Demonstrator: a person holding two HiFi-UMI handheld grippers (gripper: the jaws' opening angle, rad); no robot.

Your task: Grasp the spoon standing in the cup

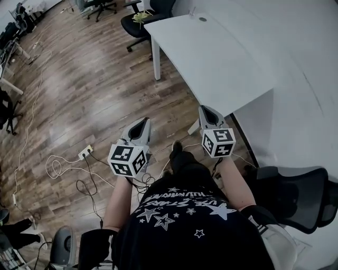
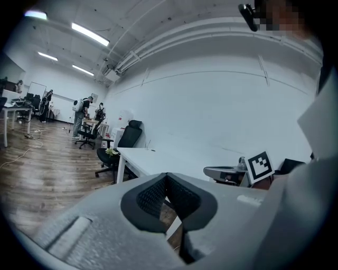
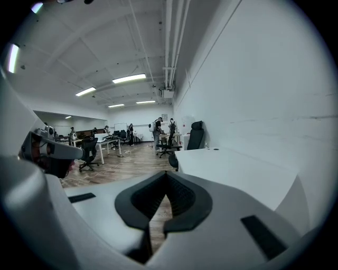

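Desk (image 1: 211, 58): white, by wall (image 1: 311, 63) | floor (image 1: 79, 89): wood, cables (image 1: 84, 182) | left hand-held gripper (image 1: 142, 123), right hand-held gripper (image 1: 206, 111): closed, empty

Cup (image 1: 191, 11): small, pale, apparently clear. It stands upright on the white table (image 1: 222, 63), at the far end and close to the far edge. It is very small in the head view, so rim and contents cannot be made out there.

Spoon (image 2: 148, 144): in the left gripper view it shows only as a thin line rising from the cup, slightly tilted. Bowl and handle cannot be told apart.

A small dark round spot (image 1: 203, 19) sits on the table just beside the cup, apart from it; what it is cannot be told.

In the right gripper view the cup (image 3: 205, 145) is a tiny upright speck at the same far end, with the dark spot next to it.
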